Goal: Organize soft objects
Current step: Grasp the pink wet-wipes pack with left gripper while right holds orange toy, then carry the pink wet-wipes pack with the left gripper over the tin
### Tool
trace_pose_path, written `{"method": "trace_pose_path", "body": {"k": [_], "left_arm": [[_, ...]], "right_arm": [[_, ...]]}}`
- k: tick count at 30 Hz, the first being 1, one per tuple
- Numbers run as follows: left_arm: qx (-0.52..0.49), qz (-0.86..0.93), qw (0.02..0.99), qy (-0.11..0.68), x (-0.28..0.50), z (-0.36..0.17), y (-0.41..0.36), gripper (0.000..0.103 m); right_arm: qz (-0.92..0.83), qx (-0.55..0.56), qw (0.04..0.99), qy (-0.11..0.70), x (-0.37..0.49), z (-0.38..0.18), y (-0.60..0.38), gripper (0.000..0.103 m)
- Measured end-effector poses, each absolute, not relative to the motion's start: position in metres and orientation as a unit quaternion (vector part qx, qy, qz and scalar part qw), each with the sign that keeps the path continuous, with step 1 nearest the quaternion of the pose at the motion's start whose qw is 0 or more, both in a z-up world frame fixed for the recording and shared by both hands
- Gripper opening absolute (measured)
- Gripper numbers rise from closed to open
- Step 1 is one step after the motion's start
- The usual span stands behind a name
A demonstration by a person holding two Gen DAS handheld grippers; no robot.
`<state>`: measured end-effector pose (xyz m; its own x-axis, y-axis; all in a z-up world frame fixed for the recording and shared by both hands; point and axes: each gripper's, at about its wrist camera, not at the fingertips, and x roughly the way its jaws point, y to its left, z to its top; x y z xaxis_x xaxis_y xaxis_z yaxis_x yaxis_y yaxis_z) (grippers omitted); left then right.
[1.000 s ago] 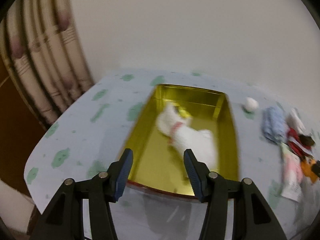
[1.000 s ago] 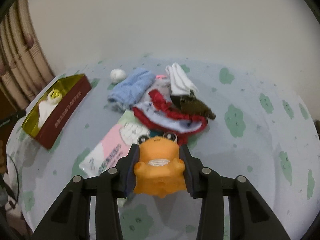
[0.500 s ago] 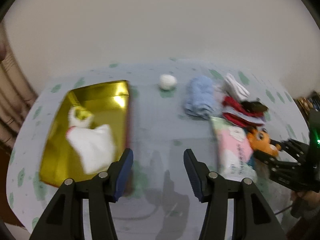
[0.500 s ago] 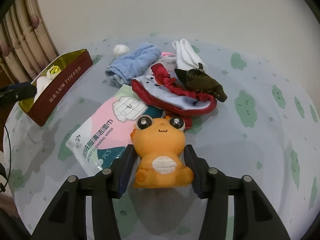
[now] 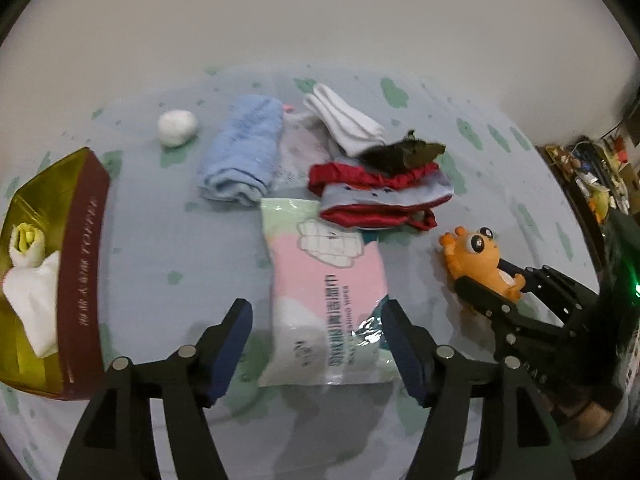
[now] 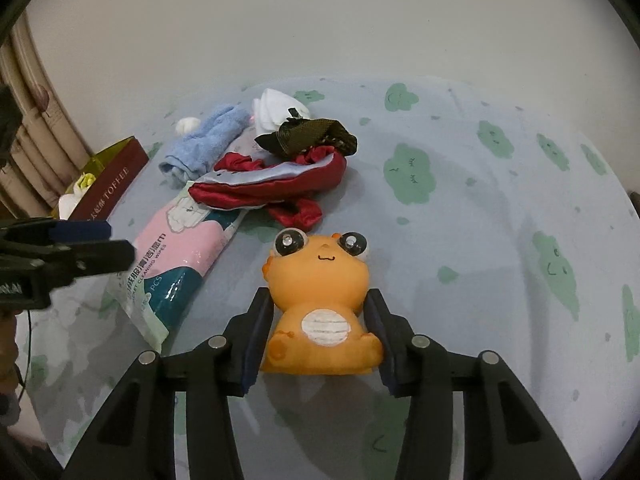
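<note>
Orange toy [image 6: 320, 300] sits clamped in my right hand-held gripper [image 6: 318, 336], just right of the wipes pack [image 5: 324, 300]; my left hand-held gripper [image 5: 316, 344] is opening over that pack. "TOFFEE" reads on the box [image 6: 108, 192] in the right view only.

Rectangular maroon-and-gold toffee tin [image 5: 82, 264]: far left, rolled white cloth [image 5: 30, 292] inside. Pink plastic wipes pack [image 5: 326, 296]: centre. Folded blue towel [image 5: 244, 152] and small white ball [image 5: 177, 127]: behind. Red-trimmed fabric pile [image 5: 380, 196]: overlapping the pack's far corner. Orange plush toy [image 5: 480, 260]: right.

The right tool [image 6: 318, 326] grips a soft orange big-eyed toy creature [image 6: 320, 300] above the cloud-patterned pale blue counter [image 6: 500, 240].
</note>
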<state>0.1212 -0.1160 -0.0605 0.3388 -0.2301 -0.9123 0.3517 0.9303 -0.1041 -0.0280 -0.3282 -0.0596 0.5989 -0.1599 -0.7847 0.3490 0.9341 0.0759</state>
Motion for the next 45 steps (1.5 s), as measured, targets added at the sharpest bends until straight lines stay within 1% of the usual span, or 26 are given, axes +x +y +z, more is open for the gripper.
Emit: {"method": "trace_pose_path", "body": {"k": [2,7,9,14,17,19,22,25,26,27,28,29,34,39,45], "left_arm": [[0.06,-0.173,0.813,0.553,0.125,-0.064,-0.123,0.07],[0.076,-0.159,0.807,0.563,0.135,-0.079,-0.135,0.071],[0.088,-0.161,0.802,0.568,0.138,-0.088,-0.141,0.077],[0.119,-0.152,0.81,0.553,0.139,-0.105,-0.15,0.083],[0.099,-0.156,0.816,0.547,0.142,-0.111,-0.143,0.09],[0.088,-0.16,0.819,0.543,0.143,-0.111,-0.139,0.09],[0.112,-0.162,0.828,0.525,0.138,-0.112,-0.141,0.093],[0.101,-0.172,0.824,0.53,0.14,-0.112,-0.136,0.091],[0.099,-0.171,0.824,0.53,0.14,-0.112,-0.135,0.088],[0.1,-0.17,0.826,0.528,0.139,-0.111,-0.134,0.083],[0.098,-0.17,0.83,0.523,0.135,-0.108,-0.132,0.074],[0.1,-0.166,0.831,0.521,0.133,-0.106,-0.13,0.072],[0.085,-0.156,0.832,0.526,0.131,-0.101,-0.118,0.069],[0.068,-0.147,0.831,0.532,0.126,-0.096,-0.1,0.069],[0.091,-0.134,0.851,0.5,0.117,-0.079,-0.093,0.069]], "right_arm": [[-0.142,0.1,0.888,0.426,-0.027,-0.06,-0.326,0.044],[-0.136,0.12,0.889,0.421,-0.031,-0.061,-0.332,0.045],[-0.134,0.121,0.889,0.422,-0.031,-0.062,-0.332,0.045],[-0.135,0.114,0.89,0.421,-0.03,-0.062,-0.331,0.045],[-0.133,0.117,0.89,0.42,-0.03,-0.062,-0.332,0.045],[-0.132,0.12,0.891,0.418,-0.032,-0.062,-0.333,0.045],[-0.129,0.119,0.89,0.421,-0.031,-0.064,-0.332,0.045],[-0.13,0.102,0.89,0.425,-0.028,-0.066,-0.325,0.046],[-0.132,0.094,0.89,0.426,-0.027,-0.066,-0.322,0.046],[-0.132,0.09,0.89,0.427,-0.026,-0.067,-0.32,0.046],[-0.133,0.084,0.89,0.428,-0.025,-0.067,-0.318,0.046],[-0.134,0.079,0.89,0.429,-0.025,-0.068,-0.317,0.046],[-0.135,0.076,0.891,0.427,-0.024,-0.069,-0.316,0.046],[-0.138,0.072,0.891,0.426,-0.024,-0.07,-0.314,0.046],[-0.144,0.063,0.892,0.425,-0.023,-0.07,-0.311,0.046]]}}
